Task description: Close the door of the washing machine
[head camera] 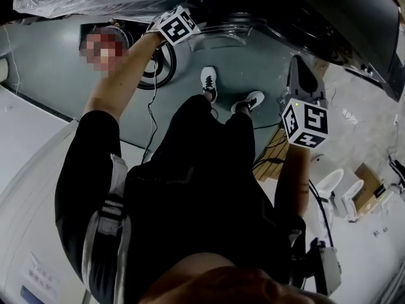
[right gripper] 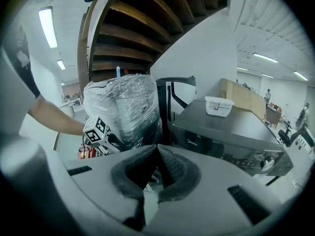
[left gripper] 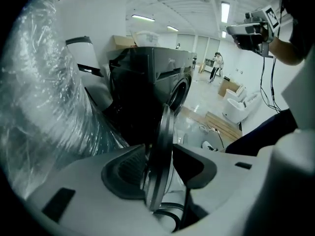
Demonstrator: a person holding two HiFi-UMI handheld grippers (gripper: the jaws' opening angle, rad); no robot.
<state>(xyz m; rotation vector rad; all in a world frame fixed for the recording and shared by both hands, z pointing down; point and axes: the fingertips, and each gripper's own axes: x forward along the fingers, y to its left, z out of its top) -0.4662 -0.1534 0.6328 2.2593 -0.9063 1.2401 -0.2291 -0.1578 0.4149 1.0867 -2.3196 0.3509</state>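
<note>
Left tongs (left gripper: pixel 160 166) straddle the upright rim of the door (left gripper: pixel 165 132), jaws apart, washing machine (left gripper: pixel 147 77) straight beyond; right tongs (right gripper: pixel 156 168), pinched together and empty, hang well apart from it

Black short-sleeved top (head camera: pixel 190 201), black trousers (head camera: pixel 209 128), black-and-white sneakers (head camera: pixel 209 81). Pale left gripper (left gripper: pixel 160 168), right gripper (right gripper: pixel 156 170): dark pads (left gripper: pixel 125 173), marker cube (head camera: pixel 305 123) behind the jaws.

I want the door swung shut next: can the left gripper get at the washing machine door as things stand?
Likely yes: the door rim stands between the left gripper's open jaws, nothing blocking it.
</note>
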